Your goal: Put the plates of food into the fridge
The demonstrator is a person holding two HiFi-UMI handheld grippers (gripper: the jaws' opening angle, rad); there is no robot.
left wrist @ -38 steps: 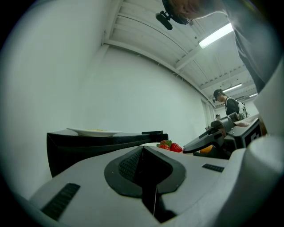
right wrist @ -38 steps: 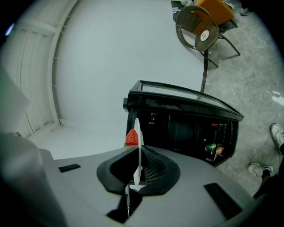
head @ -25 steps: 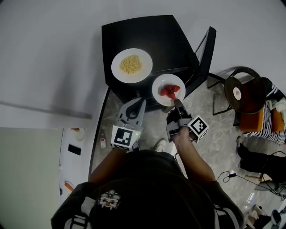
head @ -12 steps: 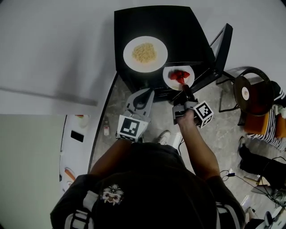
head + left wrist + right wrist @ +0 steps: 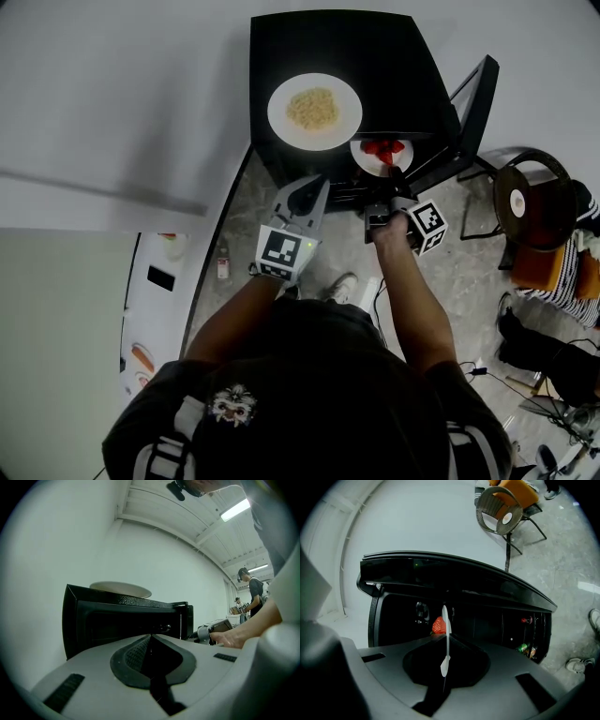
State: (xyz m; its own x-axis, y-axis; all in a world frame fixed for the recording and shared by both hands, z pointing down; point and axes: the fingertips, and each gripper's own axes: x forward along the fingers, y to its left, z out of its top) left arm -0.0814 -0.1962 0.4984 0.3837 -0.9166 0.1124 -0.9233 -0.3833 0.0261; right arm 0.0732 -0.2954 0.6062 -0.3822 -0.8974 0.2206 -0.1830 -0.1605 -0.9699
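**Left to right.** The left tongs (image 5: 307, 187), jaws together and empty, point at the front of the black fridge (image 5: 394, 56). A white plate of noodles (image 5: 281, 114) rests on the fridge top. Lower and to its right, a smaller plate of strawberries (image 5: 367, 162) sits at the fridge's open front. Its near rim is clamped edge-on in the right tongs (image 5: 394, 178). The fridge door (image 5: 473, 103) stands open at the right, with a round chair (image 5: 525, 192) on the floor beyond it.
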